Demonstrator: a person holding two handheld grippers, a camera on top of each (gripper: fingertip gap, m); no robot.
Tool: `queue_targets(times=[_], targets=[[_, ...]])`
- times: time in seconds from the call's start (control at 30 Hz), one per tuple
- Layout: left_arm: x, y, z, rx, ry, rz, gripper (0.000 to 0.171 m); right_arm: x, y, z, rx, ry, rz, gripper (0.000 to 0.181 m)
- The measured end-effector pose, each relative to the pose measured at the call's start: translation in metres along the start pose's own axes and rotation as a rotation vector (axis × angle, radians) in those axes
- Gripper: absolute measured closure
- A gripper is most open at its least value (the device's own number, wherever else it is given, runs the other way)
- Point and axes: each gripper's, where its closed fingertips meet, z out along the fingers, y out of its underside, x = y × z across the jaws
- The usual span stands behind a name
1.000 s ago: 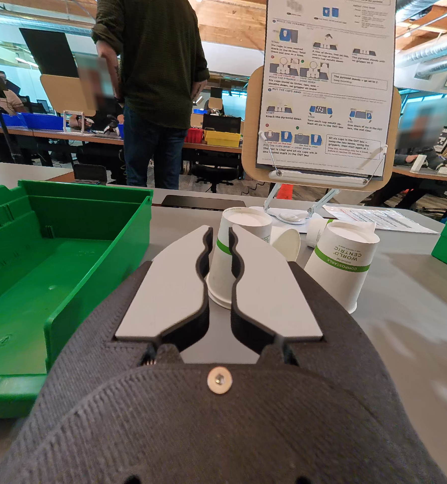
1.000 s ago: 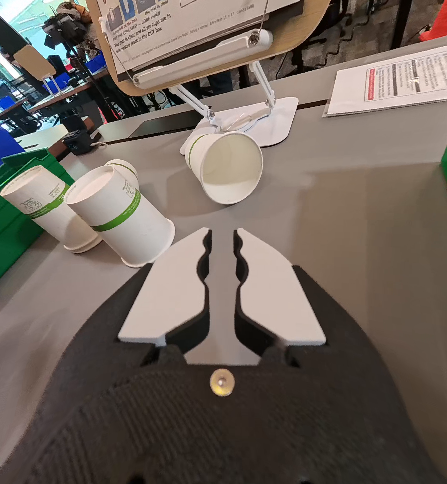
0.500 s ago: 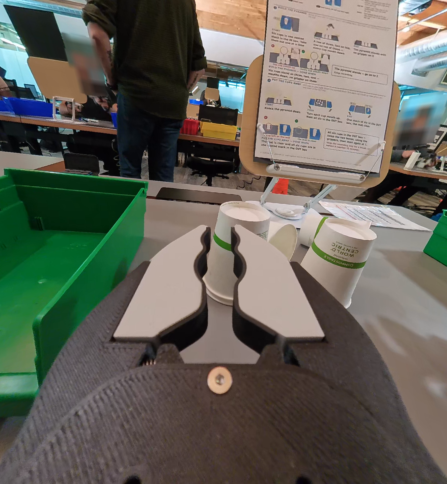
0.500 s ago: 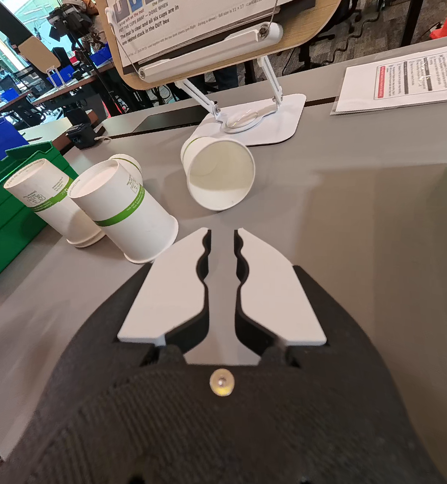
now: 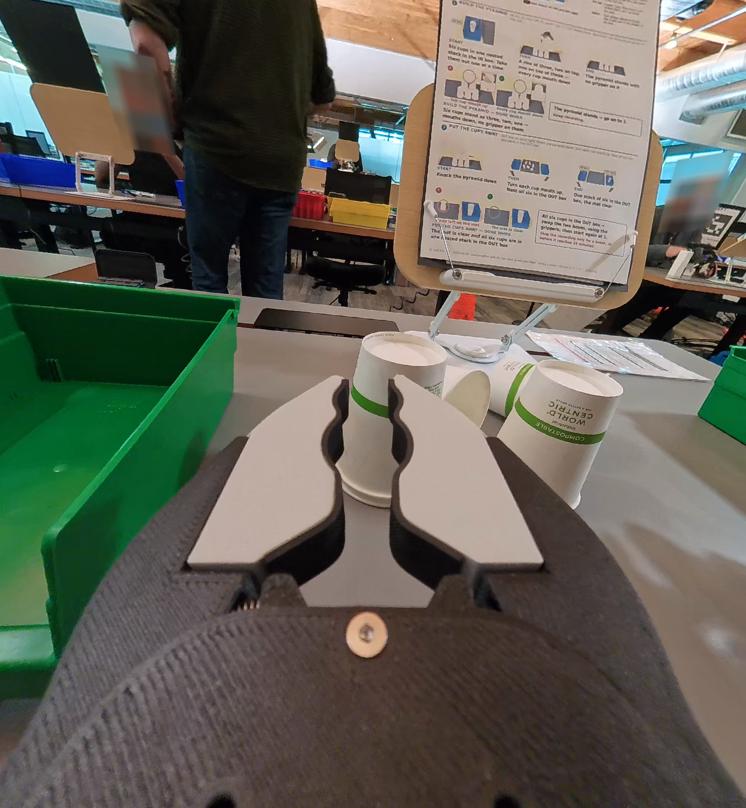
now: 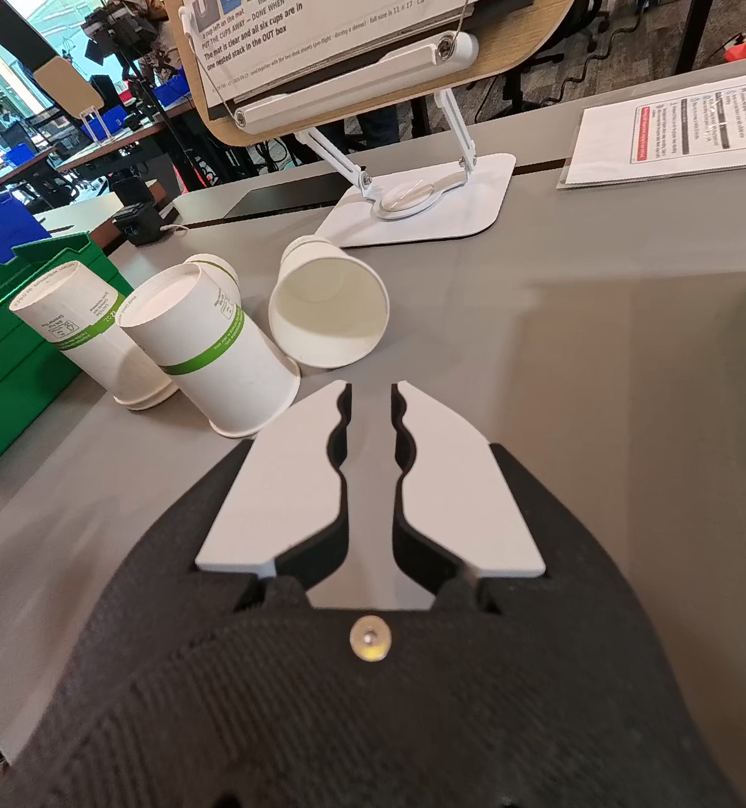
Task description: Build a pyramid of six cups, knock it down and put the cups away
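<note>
White paper cups with a green band are on the grey table. In the left wrist view an upside-down nested cup stack (image 5: 399,393) stands just beyond my left gripper (image 5: 366,387), which is shut to a narrow slit and empty. Another upside-down cup (image 5: 559,428) stands to its right, and two cups (image 5: 472,395) lie on their sides behind. My right gripper (image 6: 370,389) is shut to a narrow slit, empty, over bare table. It is just short of a lying cup (image 6: 329,315) with its mouth towards me, an upside-down cup (image 6: 214,350) and the stack (image 6: 91,341).
A large empty green bin (image 5: 100,393) is at the left, also in the right wrist view (image 6: 4,371). Another green bin (image 5: 743,393) is at the right. A document stand (image 5: 533,153) with a white base (image 6: 428,210) and a paper sheet (image 6: 677,135) are at the back. A person (image 5: 248,131) stands beyond the table.
My right gripper has moved closer to the cups, which look larger now. My left gripper has barely shifted. The person behind the table has moved a little.
</note>
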Motion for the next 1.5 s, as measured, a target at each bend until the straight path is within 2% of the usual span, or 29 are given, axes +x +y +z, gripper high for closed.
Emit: queue_targets(times=[0.63, 0.77, 0.93, 1.03, 1.13, 1.23, 1.37, 1.5], targets=[[0.011, 0.008, 0.003, -0.044, 0.073, -0.040, 0.150, -0.002, 0.002, 0.000, -0.010, -0.012, -0.009, 0.162], [0.014, 0.010, 0.003, -0.060, 0.099, -0.056, 0.148, -0.005, 0.001, -0.001, -0.005, -0.028, -0.015, 0.156], [0.028, -0.001, -0.002, -0.026, 0.240, -0.137, 0.131, -0.025, -0.003, -0.008, 0.030, -0.123, -0.067, 0.132], [0.042, -0.008, -0.012, -0.010, 0.379, -0.229, 0.119, -0.042, -0.010, -0.020, 0.079, -0.204, -0.093, 0.093], [0.053, -0.013, -0.030, -0.020, 0.503, -0.270, 0.108, -0.057, -0.018, -0.042, 0.143, -0.308, -0.034, 0.076], [0.052, -0.020, -0.052, 0.005, 0.518, -0.281, 0.097, -0.065, -0.020, -0.068, 0.193, -0.384, 0.040, 0.071], [0.054, -0.025, -0.080, 0.020, 0.534, -0.304, 0.096, -0.068, -0.016, -0.097, 0.219, -0.395, 0.079, 0.071], [0.057, -0.027, -0.098, 0.033, 0.513, -0.307, 0.096, -0.073, -0.002, -0.123, 0.213, -0.362, 0.020, 0.072]])
